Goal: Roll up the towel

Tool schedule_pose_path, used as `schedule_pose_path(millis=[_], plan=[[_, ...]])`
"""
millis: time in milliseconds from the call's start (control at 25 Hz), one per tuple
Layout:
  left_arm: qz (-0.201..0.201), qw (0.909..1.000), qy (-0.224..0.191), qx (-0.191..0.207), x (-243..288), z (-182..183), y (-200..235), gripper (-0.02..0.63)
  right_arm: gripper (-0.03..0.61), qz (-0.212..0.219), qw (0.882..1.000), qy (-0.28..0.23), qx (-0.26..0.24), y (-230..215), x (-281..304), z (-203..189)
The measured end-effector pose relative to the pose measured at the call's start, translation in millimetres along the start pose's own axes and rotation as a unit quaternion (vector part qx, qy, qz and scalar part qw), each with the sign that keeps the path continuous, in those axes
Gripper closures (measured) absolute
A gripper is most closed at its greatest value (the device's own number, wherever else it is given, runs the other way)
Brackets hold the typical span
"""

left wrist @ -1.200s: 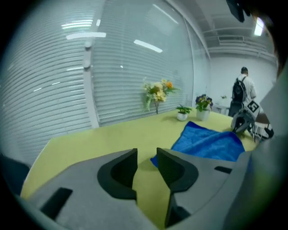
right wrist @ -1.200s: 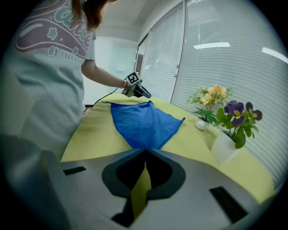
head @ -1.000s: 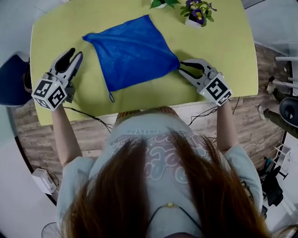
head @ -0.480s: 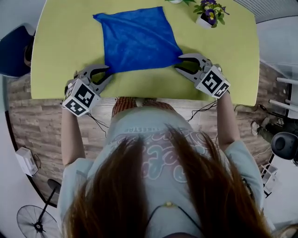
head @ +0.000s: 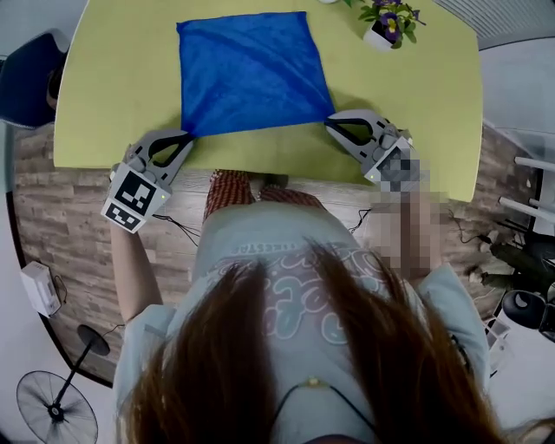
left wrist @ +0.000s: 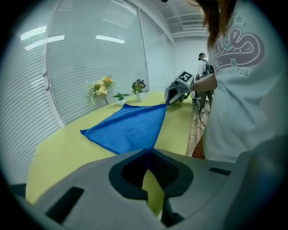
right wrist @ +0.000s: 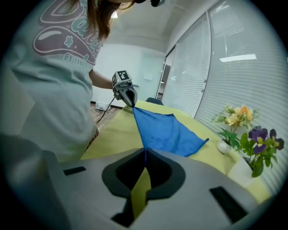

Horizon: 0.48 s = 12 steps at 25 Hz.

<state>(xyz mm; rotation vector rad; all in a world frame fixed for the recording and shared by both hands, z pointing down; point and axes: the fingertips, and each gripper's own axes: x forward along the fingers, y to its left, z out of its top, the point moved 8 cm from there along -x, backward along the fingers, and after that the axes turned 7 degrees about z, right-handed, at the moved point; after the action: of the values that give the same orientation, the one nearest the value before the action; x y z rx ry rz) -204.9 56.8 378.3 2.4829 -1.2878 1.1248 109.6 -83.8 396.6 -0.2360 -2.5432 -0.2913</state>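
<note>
A blue towel (head: 251, 74) lies flat on the yellow-green table (head: 121, 87). My left gripper (head: 186, 136) is at the towel's near left corner, my right gripper (head: 331, 120) at its near right corner. Both have just been closing. In the left gripper view the jaws (left wrist: 147, 151) meet with a thin edge of the towel (left wrist: 130, 128) pinched between the tips. The right gripper view shows the same: its tips (right wrist: 145, 150) are closed on the blue corner of the towel (right wrist: 166, 132). Each gripper view shows the other gripper at the far corner.
A white pot of purple flowers (head: 384, 22) stands at the table's far right, close to the towel's far corner; more potted flowers (right wrist: 234, 121) stand beside it. The table's near edge runs just under both grippers. A dark chair (head: 22, 78) sits to the left.
My left gripper swung in from the table's left side to the towel's near left corner. Both grippers' jaws stood open before and are now closed on the corners.
</note>
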Motion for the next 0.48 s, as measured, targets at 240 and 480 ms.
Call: schedule_pose_path(millis=[240, 480], plan=[[-0.012, 0.9998, 0.009, -0.016, -23.7, -6.5, -18.3, 0.591, 0.565, 0.06, 0.998, -0.006, -0.005, 30.7, -4.9, 8.0], [-0.02, 0.9998, 0.005, -0.009, -27.0, -4.3, -13.4, 0.591, 0.565, 0.048, 0.998, -0.022, 0.017, 34.2, -7.7, 15.5]])
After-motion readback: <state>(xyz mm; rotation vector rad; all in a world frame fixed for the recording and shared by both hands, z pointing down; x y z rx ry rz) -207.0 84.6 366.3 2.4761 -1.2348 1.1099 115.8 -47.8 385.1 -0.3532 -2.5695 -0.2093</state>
